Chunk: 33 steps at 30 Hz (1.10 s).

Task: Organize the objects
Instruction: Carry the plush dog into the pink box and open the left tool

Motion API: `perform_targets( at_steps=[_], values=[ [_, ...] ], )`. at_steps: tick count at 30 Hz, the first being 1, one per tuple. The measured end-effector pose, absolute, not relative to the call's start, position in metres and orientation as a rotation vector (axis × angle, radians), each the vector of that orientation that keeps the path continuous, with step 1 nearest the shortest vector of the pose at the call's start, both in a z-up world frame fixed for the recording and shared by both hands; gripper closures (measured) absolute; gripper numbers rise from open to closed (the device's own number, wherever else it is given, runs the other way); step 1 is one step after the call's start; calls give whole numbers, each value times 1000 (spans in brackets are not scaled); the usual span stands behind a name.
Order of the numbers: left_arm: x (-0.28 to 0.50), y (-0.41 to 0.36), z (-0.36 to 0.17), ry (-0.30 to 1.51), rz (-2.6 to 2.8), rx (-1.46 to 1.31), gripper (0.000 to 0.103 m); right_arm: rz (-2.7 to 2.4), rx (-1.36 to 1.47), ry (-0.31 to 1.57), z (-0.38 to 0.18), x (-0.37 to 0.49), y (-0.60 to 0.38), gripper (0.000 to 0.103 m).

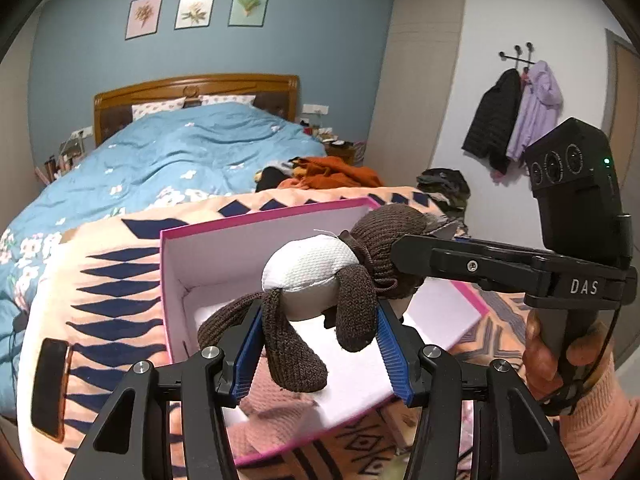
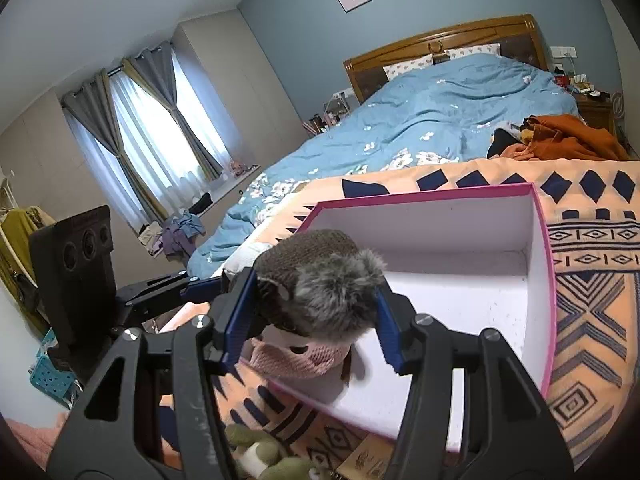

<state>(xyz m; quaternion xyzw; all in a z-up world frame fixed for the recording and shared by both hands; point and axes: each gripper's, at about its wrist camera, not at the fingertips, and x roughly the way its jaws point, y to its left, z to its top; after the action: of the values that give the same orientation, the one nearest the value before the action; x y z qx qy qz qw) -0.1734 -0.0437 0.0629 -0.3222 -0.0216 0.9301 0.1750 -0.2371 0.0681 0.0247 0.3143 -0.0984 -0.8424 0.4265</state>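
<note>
Both grippers are pinching the plush dog [image 1: 320, 280] over the pink box's [image 1: 256, 216] near edge — left gripper [image 1: 318, 350] on its ears, right gripper [image 2: 312, 316] on the furry back. Shift it toward 12 o'clock — then let go together.

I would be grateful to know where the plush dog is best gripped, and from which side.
Judging by the pictures, grip the plush dog across its head, coming from the near side of the pink box. The head is rounded and firm-looking, and sits between the pads of both the left gripper and the right gripper. The knitted ears hang loose and would likely slip.
</note>
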Motion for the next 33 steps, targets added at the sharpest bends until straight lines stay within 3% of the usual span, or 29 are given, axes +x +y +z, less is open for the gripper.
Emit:
perform_targets(
  at_steps=[17,24,33],
  values=[
    [-261,-80,36,-122,2698,-1137,49,-2076,955,-289,1,-323,12,45],
    [-279,-82,26,-152,2756,-1184,49,-2191,1148,-301,-16,-354,12,29],
    [-266,-91,29,-157,2844,-1126,48,-2163,1115,-306,-9,-336,32,29]
  ],
)
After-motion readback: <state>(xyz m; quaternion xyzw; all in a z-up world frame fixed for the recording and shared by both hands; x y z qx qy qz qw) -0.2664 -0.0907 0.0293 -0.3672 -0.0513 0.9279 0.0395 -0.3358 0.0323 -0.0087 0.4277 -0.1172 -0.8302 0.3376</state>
